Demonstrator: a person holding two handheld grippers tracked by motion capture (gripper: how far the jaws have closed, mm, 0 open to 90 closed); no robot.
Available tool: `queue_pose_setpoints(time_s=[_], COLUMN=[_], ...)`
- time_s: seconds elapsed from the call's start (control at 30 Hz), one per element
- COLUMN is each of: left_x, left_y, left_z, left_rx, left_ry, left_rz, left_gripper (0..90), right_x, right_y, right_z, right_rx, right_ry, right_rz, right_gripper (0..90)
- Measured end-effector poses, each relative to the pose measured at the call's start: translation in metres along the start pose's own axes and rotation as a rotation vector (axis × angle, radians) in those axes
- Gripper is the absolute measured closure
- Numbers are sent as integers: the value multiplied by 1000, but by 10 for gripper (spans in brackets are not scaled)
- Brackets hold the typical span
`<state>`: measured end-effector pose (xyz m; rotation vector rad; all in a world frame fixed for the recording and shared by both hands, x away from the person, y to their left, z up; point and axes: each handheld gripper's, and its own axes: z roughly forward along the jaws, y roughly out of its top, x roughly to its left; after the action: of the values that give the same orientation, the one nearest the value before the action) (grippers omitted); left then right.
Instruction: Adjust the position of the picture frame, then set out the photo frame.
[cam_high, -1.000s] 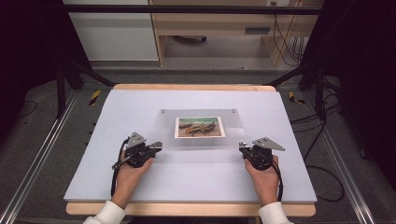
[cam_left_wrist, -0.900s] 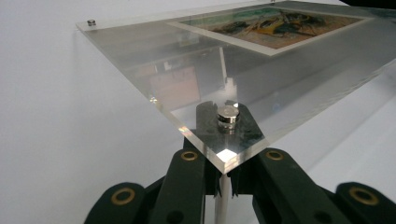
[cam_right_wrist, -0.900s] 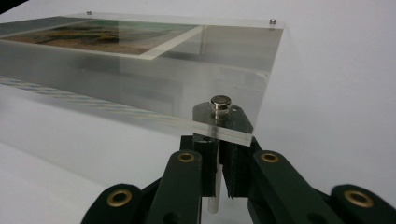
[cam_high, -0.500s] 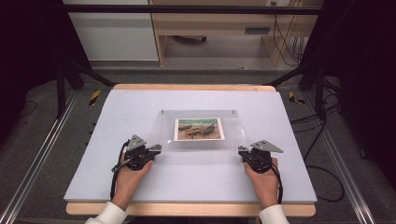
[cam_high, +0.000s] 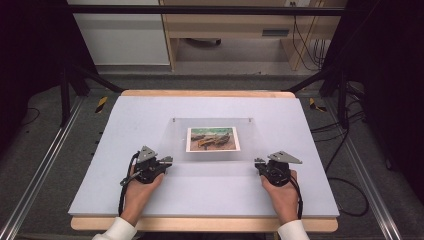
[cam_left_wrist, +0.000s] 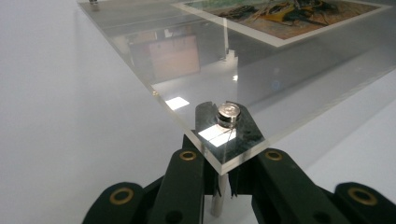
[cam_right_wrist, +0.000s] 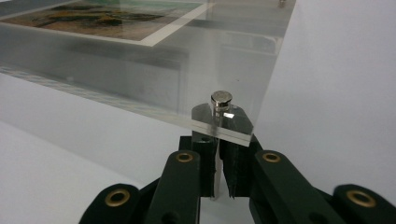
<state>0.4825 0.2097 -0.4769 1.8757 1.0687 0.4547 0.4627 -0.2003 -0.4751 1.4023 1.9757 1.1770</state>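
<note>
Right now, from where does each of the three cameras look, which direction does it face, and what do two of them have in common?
High view: above the person's table edge, facing forward and down on the table; both hands, left gripper and right gripper show.
Left gripper view: rides that gripper, looks along its jaws, closed on a metal standoff under the clear panel.
Right gripper view: the same at the other near corner.
Shared: both gripper views show the panel and the photo.

I can read no lettering, numbers, brand marks or signs anywhere. The print under the clear acrylic panel carries a painted scene, seemingly without a caption, though it is small from above. The metal standoff cap looks blank to me, and so does the bench.
</note>
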Motion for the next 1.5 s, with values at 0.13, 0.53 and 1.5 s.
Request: queue_pose_setpoints(time_s=[0.13, 0.53, 1.5], left_x=[0, 0, 8], left_y=[0, 2, 28], left_z=[1, -4, -34], left_rx=[1, 15, -89], left_ry=[-2, -29, -119], left_rz=[1, 37, -46], left_gripper=[835, 584, 125], right_x=[1, 4, 0], right_y=[1, 0, 30], right_z=[0, -5, -48], right_rx=[9, 48, -94], right_ry=[4, 7, 50], right_rz=[4, -25, -41], right_gripper=[832, 490, 153])
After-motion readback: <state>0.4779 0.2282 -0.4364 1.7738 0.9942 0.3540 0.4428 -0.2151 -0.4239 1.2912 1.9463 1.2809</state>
